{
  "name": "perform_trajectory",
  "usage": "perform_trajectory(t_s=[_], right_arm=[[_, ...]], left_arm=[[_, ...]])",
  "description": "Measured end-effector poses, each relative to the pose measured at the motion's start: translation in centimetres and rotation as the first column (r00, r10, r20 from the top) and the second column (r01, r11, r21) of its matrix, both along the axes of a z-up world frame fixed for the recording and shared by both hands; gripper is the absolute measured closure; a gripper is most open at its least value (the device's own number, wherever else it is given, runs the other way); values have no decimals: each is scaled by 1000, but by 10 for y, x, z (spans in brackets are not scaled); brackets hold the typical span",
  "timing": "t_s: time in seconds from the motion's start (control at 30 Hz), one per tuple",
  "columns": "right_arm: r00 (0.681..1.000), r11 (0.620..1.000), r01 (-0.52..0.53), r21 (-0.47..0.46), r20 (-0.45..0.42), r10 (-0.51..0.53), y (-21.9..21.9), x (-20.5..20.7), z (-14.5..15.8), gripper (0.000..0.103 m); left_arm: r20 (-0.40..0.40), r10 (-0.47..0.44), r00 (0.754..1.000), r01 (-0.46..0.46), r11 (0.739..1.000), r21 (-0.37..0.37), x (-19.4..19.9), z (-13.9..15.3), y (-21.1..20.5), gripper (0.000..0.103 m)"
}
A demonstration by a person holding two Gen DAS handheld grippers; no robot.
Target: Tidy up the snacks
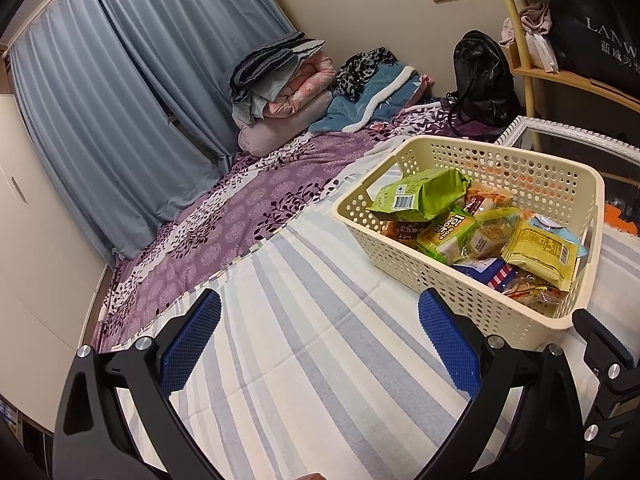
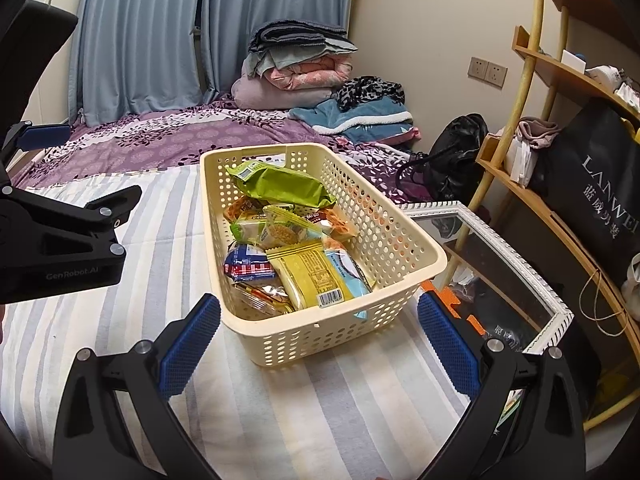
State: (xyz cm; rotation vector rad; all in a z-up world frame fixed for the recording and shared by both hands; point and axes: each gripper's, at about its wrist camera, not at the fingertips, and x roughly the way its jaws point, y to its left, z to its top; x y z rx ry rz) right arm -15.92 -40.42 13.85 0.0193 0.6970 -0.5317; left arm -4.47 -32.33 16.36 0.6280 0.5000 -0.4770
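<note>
Blue pleated curtains [image 2: 140, 40] hang behind a bed spread with a purple floral sheet [image 1: 208, 240], and nearer lies a blue, cream and white striped blanket [image 2: 280, 420]. A curved wooden shelf unit [image 2: 532, 92] stands to the right of the right gripper, its upper part cut off by the picture edge, holding a black bag with white lettering [image 2: 592, 184] that is only partly readable. A stack of folded quilts and towels [image 2: 292, 64] sits far ahead against the wall, with a black leather bag [image 1: 484, 76] beside it. A white-framed glass panel [image 2: 492, 264] lies just right of the basket; what shows through the glass is hard to make out.

The cream perforated plastic basket [image 2: 320, 340] rests on the striped blanket, directly ahead of the right gripper [image 2: 318, 340] and ahead-right of the left gripper [image 1: 320, 340]. It holds the snack packets: a green wrapped pack [image 2: 284, 188] on top at the far end, a yellow packet with a barcode [image 2: 312, 280] at the near end, others half buried and unclear.

Both grippers are spread wide with nothing between their blue pads [image 1: 196, 340]. The left gripper also appears at the left edge of the right wrist view, partly cut off.
</note>
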Motion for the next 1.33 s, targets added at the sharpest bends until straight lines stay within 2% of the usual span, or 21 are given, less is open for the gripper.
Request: perform_trajectory(t_s=[1.03, 1.2, 1.33], right_arm=[[1000, 1000, 10, 20, -17, -10, -8, 3, -11, 5], [1000, 1000, -1, 26, -18, 2, -5, 5, -10, 5], [999, 998, -42, 40, -21, 43, 8, 10, -11, 5]], left_arm=[[-5, -54, 999, 55, 997, 52, -4, -10, -11, 2], [-33, -35, 999, 36, 998, 45, 1, -11, -2, 3], [-77, 11, 997, -9, 1000, 23, 10, -16, 22, 3]])
